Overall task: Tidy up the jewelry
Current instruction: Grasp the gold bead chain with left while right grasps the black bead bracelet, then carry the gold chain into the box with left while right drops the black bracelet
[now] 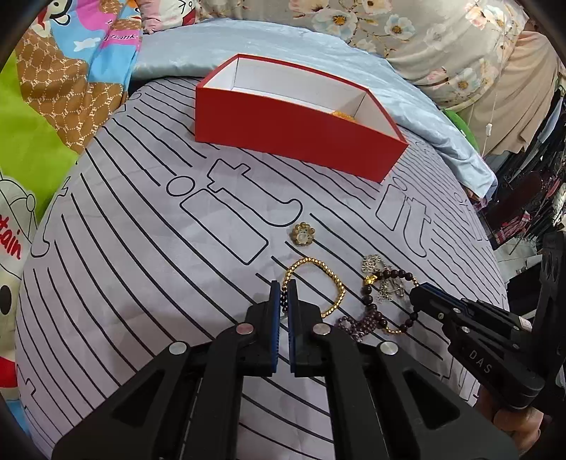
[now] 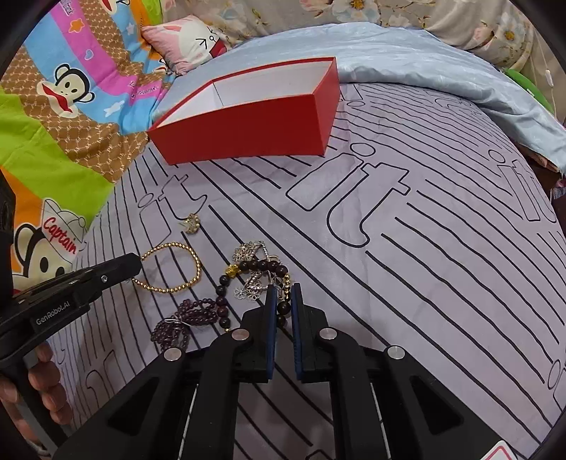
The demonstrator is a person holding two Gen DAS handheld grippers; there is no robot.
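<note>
A red box (image 1: 290, 138) with a white inside stands open on the grey striped bedsheet; it also shows in the right wrist view (image 2: 247, 131). A gold item lies inside it (image 1: 344, 115). My left gripper (image 1: 283, 288) is shut on the gold bead bracelet (image 1: 336, 283), which lies on the sheet (image 2: 191, 258). My right gripper (image 2: 282, 293) is shut on the dark brown bead bracelet (image 2: 261, 265), which is tangled with a silver flower chain (image 2: 251, 286). A purple bead bracelet (image 2: 187, 320) lies beside them. A small gold flower brooch (image 1: 303, 234) lies apart (image 2: 191, 223).
A cartoon-print quilt (image 2: 70, 106) lies to the left. A light blue satin cover (image 1: 247, 42) and floral bedding (image 1: 406, 24) lie behind the box. The bed edge drops off at the right (image 1: 495, 198).
</note>
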